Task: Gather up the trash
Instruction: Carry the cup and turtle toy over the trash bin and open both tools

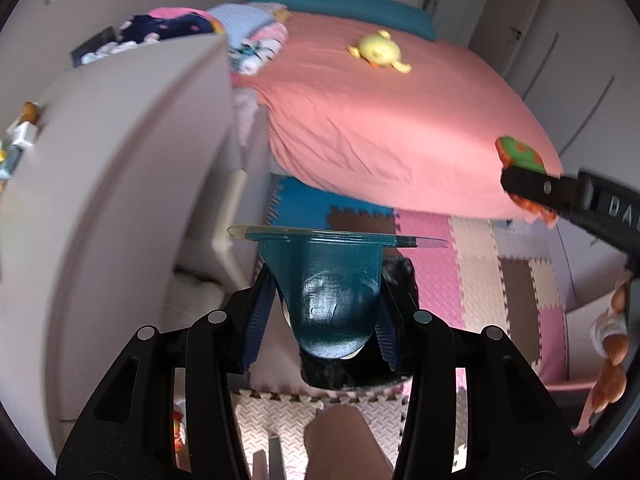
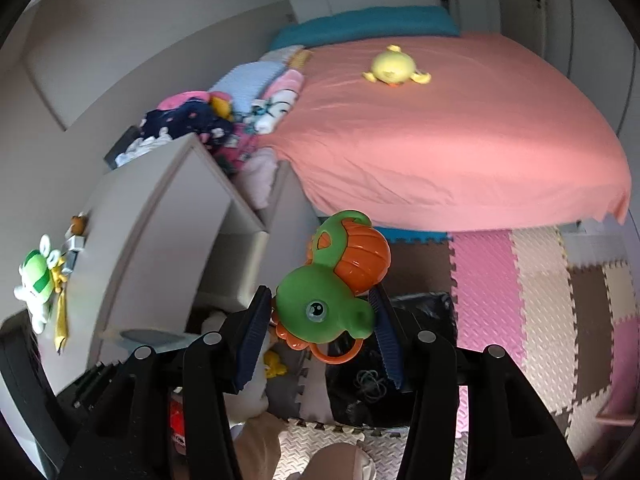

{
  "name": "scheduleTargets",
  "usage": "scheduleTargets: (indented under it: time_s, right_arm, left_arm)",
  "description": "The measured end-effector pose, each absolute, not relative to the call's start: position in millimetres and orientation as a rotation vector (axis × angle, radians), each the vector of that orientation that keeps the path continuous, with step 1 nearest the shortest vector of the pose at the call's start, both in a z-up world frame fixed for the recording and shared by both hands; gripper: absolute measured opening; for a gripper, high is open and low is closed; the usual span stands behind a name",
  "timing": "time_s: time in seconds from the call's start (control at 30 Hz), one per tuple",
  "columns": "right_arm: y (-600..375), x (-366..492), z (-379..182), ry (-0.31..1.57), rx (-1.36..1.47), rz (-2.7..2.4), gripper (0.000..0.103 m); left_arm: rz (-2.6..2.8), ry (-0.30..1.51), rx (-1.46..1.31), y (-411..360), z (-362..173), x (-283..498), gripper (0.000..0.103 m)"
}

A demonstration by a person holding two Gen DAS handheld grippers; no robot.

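Note:
My left gripper [image 1: 322, 316] is shut on a blue translucent plastic cup [image 1: 332, 280], held upright above a black bin bag [image 1: 332, 372] on the floor. My right gripper [image 2: 320, 320] is shut on a green and orange turtle toy [image 2: 332, 292], held above the black bin bag [image 2: 416, 312]. In the left wrist view the turtle toy [image 1: 520, 154] and the right gripper's finger [image 1: 560, 192] show at the right edge, in front of the bed.
A bed with a pink sheet [image 1: 380, 120] fills the back, with a yellow duck toy [image 1: 378, 52] on it. A beige cabinet [image 1: 120, 200] stands at the left. Coloured foam mats [image 2: 540, 300] cover the floor. Clothes [image 2: 192, 120] are piled beside the bed.

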State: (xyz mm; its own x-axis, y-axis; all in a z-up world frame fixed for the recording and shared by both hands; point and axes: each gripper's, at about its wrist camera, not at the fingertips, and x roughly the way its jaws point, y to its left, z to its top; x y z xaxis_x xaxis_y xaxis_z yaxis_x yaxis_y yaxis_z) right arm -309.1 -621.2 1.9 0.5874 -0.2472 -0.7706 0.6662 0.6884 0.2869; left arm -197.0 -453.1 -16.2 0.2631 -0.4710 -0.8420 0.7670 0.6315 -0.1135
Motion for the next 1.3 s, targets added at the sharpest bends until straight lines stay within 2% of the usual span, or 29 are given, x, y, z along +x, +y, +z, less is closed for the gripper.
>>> scheduleTargets:
  time_s: [0.2,0.23,0.27,0.3,0.33,0.37,0.87,1.3]
  right_arm:
    - [-638,-326,-21,0.804,0.635,-0.607,0.052]
    - [-642,-328,-23,0.805,0.642,-0.61,0.052]
    - [-645,-330,-26,0.801,0.656,-0.618,0.055]
    - [-649,-333,-28,0.797,0.672,-0.625,0.074]
    - [-653,-335,-31,0.798,0.679,-0.629,0.087]
    - [-655,-335,-32,0.794,0.68,-0.634,0.1]
    - [-655,-330,-38,0.807,0.654,-0.698,0.1]
    - [-623,-301,-4,0.763,0.575,-0.635,0.1]
  left_arm:
    - [-0.899,1.042,0.418,-476,-46,-224,0.047]
    - [-0.9,1.057,0.426,-480,-50,-227,0.056]
    - [-0.895,1.06,0.431,-484,-52,-227,0.081]
    - [-0.891,1.055,0.438,-485,-54,-229,0.095]
    - [-0.884,1.038,0.45,-487,-54,-232,0.097]
    - [-0.882,1.013,0.468,-489,-53,-236,0.097]
    - [-0.879,1.024,0.436,-480,-52,-229,0.097]
    - [-0.855,0.96,0.361,-448,-20,-211,0.097]
